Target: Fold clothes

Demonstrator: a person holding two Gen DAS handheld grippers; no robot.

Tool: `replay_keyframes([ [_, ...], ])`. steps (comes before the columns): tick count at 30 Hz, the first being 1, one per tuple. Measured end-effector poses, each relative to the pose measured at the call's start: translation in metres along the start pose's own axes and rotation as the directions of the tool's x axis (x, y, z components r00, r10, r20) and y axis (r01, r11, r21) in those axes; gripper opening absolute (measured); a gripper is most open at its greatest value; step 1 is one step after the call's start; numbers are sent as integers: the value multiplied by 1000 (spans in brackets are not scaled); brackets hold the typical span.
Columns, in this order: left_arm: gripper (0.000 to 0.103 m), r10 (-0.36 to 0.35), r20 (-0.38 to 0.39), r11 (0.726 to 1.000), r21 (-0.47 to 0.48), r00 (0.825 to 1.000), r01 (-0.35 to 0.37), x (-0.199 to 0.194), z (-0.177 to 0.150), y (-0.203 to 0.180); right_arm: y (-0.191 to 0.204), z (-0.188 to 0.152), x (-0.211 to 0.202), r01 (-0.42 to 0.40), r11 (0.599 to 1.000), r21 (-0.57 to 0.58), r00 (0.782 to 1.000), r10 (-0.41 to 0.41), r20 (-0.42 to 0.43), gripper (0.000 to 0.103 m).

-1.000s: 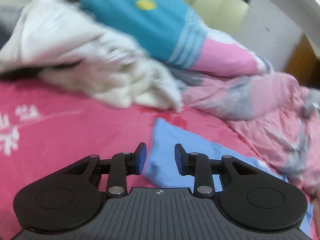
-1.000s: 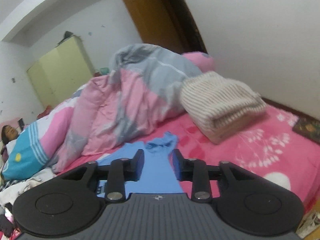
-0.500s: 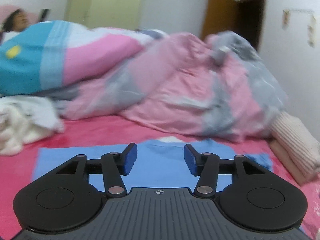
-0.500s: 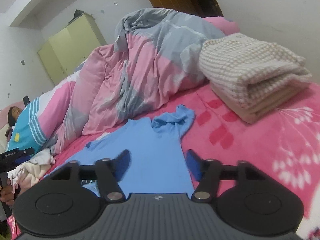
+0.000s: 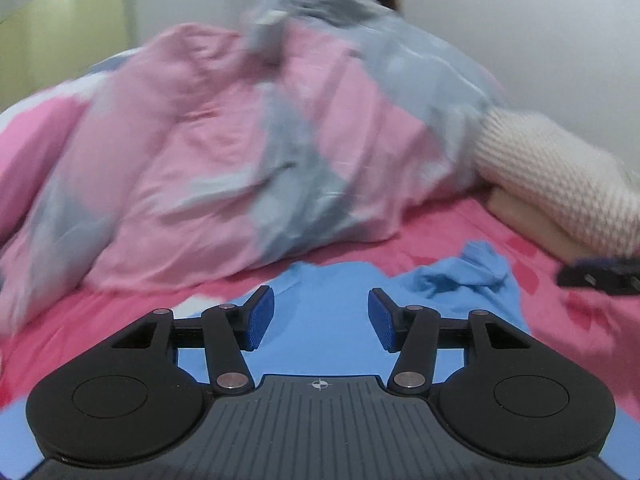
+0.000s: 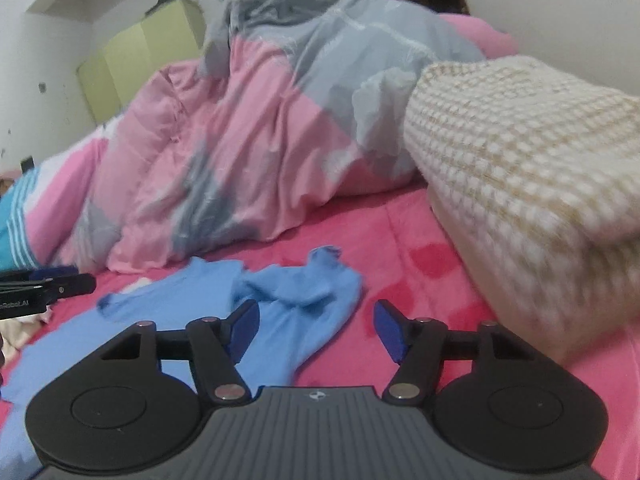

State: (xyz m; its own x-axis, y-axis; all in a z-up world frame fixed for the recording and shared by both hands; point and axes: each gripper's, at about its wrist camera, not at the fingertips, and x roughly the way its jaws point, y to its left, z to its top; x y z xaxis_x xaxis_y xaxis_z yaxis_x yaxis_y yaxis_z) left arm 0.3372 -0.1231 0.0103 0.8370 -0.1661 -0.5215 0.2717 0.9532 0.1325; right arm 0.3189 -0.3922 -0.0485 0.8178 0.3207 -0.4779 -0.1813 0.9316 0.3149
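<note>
The blue shirt (image 5: 332, 320) lies spread on the pink bed (image 6: 404, 248), its sleeve (image 6: 304, 292) crumpled. Left gripper (image 5: 321, 317): fingers apart, empty, above the shirt. Right gripper (image 6: 316, 330): fingers apart, closing slightly, gripping nothing, over the sleeve.

Home bedroom: bed w/ pink sheet (image 6: 408, 240), rumpled quilt (image 6: 248, 120), wardrobe (image 6: 136, 52).

A light blue cotton T-shirt (image 6: 168, 304) lies spread flat on the pink bedsheet. Its right sleeve (image 6: 304, 292) is crumpled and bunched.
</note>
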Motion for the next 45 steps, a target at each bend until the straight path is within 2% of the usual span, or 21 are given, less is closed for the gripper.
replay_keyframes([
  [3,52,-66,-4,994,90,998,66,30,3,-21,-11,5,28,1,998,-59,999,-3,-32,61],
  [6,52,-130,-8,973,190,992,129,55,0,-42,-18,5,47,-23,996,-91,999,20,-42,56],
  [10,51,-178,-16,921,348,984,173,81,-8,-70,-16,8,59,-40,986,-164,998,33,-48,49],
  [14,50,-231,-32,863,456,972,220,94,-12,-90,-16,17,68,-61,978,-200,997,51,-53,42],
  [17,49,-215,-25,813,550,976,193,102,-16,-106,-20,19,76,-85,979,-183,995,74,-66,31],
  [19,47,-209,-18,795,579,978,180,107,-18,-111,-26,18,76,-112,982,-153,992,102,-68,20],
  [22,34,-198,4,798,581,980,159,112,-15,-115,-31,18,70,-163,979,-120,986,158,-49,7],
  [24,19,-195,15,815,558,981,153,114,-11,-113,-33,16,66,-194,975,-110,981,191,-40,6],
  [26,16,-194,21,845,511,981,156,115,-6,-106,-35,13,64,-210,972,-102,978,207,-41,6],
  [29,12,-167,28,909,390,986,143,122,5,-89,-35,11,63,-218,971,-98,976,215,-38,6],
  [31,12,-165,12,952,264,986,156,131,14,-75,-36,11,63,-217,972,-94,976,214,-37,6],
  [33,12,-169,-4,975,144,986,168,139,22,-61,-36,10,64,-211,973,-93,977,208,-41,7],
  [35,12,-178,-24,983,37,984,179,147,26,-49,-36,10,65,-201,975,-94,979,197,-46,9],
  [36,12,-180,-37,984,-7,983,180,152,28,-44,-36,10,65,-202,975,-92,979,199,-48,13],
  [38,12,-215,-64,973,-103,975,208,160,30,-33,-37,10,64,-200,976,-88,979,197,-45,31],
  [39,13,-243,-75,963,-141,967,231,163,31,-29,-38,10,64,-197,977,-88,980,194,-44,45],
  [41,16,-279,-95,950,-170,956,261,167,33,-26,-37,10,66,-188,978,-90,982,184,-49,47],
  [42,23,-297,-104,944,-184,949,275,169,34,-24,-37,10,67,-180,980,-90,983,175,-56,47],
  [44,29,-299,-122,944,-182,946,275,174,37,-27,-36,9,70,-169,982,-85,984,163,-71,47],
  [45,30,-296,-129,945,-187,947,270,177,38,-29,-36,9,72,-166,983,-81,984,160,-77,47],
])
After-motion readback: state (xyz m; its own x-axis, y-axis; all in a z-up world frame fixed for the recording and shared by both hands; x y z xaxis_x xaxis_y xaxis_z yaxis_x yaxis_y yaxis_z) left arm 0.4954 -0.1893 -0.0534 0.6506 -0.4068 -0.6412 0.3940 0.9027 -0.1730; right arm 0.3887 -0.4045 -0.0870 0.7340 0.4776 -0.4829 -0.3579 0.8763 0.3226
